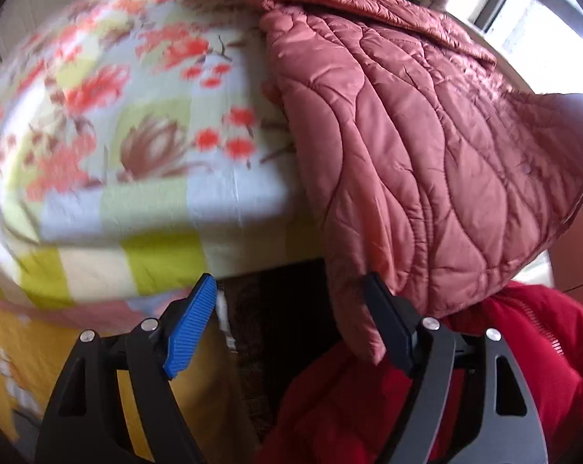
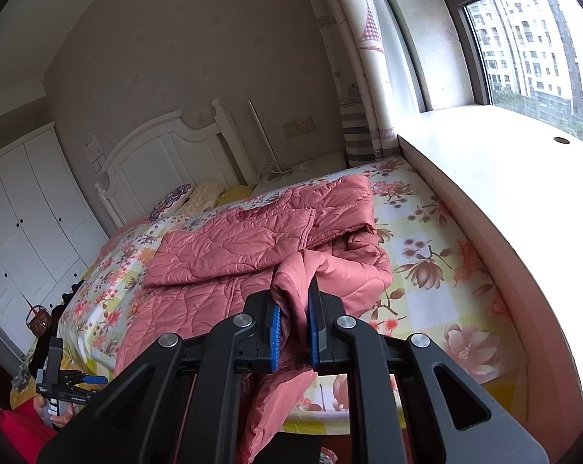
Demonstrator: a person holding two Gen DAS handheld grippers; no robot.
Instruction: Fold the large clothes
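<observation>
We can read no writing: the small white print on the left gripper's (image 2: 80, 381) black body, seen from the right wrist, is too fine to make out. Our right gripper (image 2: 294, 332) points slightly downward over the bed's (image 2: 426, 255) near edge, its blue pads (image 2: 276, 338) clamped on a gathered fold of the pink quilted jacket (image 2: 229, 255). The jacket lies partly folded across the floral bedsheet, one edge hanging off the bed's foot. Our left gripper (image 1: 291, 321) tilts steeply down beside that hanging edge, jaws apart, nothing pinched between them; a red sleeve (image 1: 523, 348) shows beside it.
</observation>
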